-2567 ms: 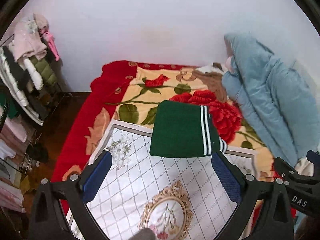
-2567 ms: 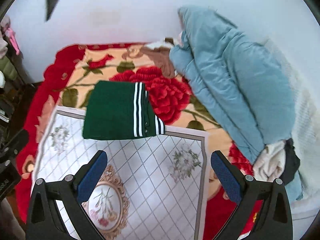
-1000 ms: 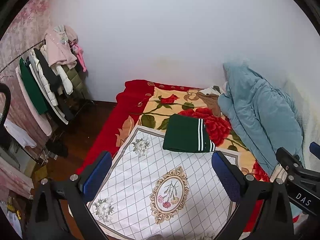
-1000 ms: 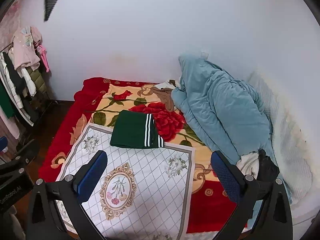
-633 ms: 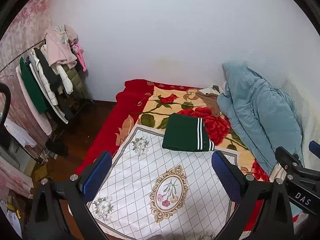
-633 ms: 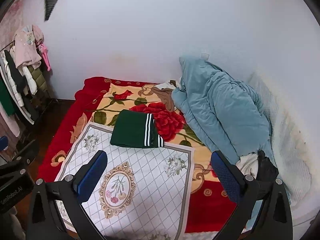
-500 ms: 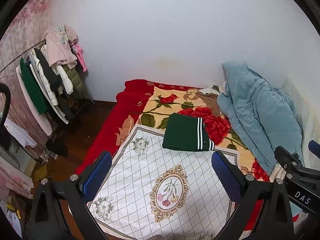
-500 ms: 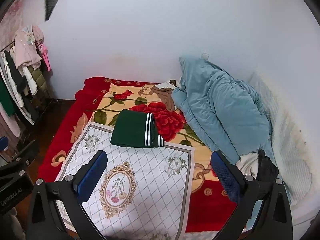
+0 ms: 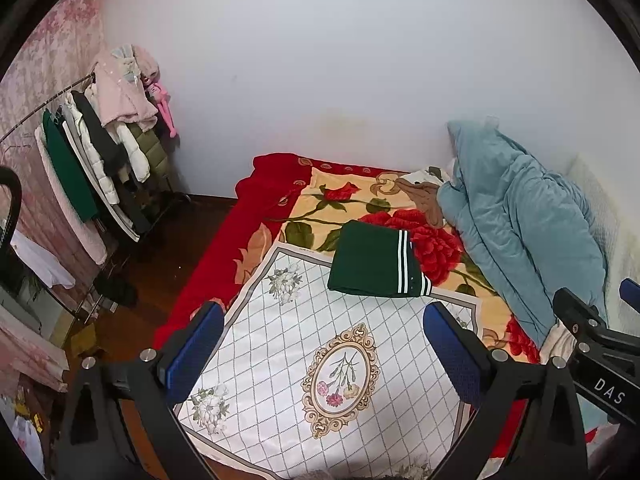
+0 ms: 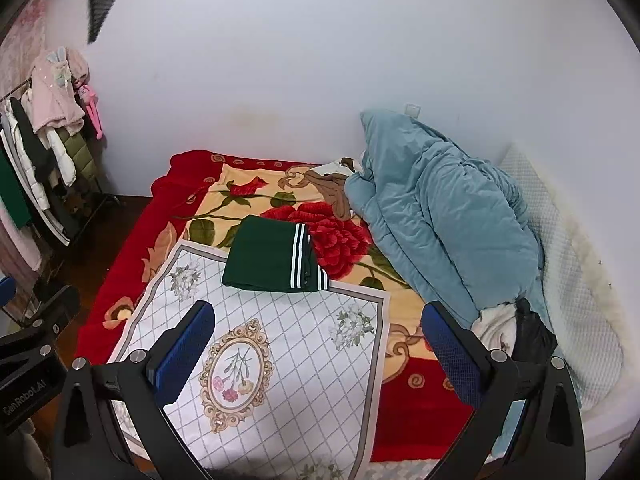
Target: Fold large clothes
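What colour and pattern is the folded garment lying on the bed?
The folded garment is dark green with white stripes along one edge; the right wrist view shows it best.

Folded garment [image 9: 374, 259] lies on the mat's [image 9: 304, 344] far edge, quilt [image 9: 520, 232] to its right

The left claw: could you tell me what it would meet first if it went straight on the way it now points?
Probably the white floral sheet on the bed; the open left claw hangs well above it, empty. The folded green garment lies farther along, though depth is hard to judge.
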`<state>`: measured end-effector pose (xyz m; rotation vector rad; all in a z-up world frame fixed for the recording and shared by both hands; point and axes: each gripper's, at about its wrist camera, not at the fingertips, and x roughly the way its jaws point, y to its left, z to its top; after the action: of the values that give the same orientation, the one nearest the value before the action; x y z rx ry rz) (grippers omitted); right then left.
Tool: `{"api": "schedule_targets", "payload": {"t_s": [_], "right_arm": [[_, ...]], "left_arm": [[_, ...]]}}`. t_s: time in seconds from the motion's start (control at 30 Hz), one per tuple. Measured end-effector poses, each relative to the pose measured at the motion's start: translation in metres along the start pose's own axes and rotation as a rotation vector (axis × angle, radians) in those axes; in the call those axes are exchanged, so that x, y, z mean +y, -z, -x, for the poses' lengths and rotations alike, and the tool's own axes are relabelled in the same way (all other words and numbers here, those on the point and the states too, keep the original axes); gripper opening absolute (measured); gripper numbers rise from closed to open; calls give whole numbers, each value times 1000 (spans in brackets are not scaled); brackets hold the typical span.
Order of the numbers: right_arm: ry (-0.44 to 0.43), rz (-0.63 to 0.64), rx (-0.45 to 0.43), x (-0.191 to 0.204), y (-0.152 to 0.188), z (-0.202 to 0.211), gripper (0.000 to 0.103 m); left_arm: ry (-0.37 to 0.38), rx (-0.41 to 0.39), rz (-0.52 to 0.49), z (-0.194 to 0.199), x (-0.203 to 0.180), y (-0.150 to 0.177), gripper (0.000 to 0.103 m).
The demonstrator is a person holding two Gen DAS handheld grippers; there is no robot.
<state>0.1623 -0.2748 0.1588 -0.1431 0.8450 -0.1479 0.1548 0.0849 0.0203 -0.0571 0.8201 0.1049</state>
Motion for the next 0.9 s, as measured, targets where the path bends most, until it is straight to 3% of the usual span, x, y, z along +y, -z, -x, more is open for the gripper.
{"api": "schedule_targets", "payload": {"t_s": [0.9], "right_arm": [[14, 10, -25, -8, -5, 8, 103]], "left_arm": [[0, -3, 5, 4, 0, 0, 102]]}}
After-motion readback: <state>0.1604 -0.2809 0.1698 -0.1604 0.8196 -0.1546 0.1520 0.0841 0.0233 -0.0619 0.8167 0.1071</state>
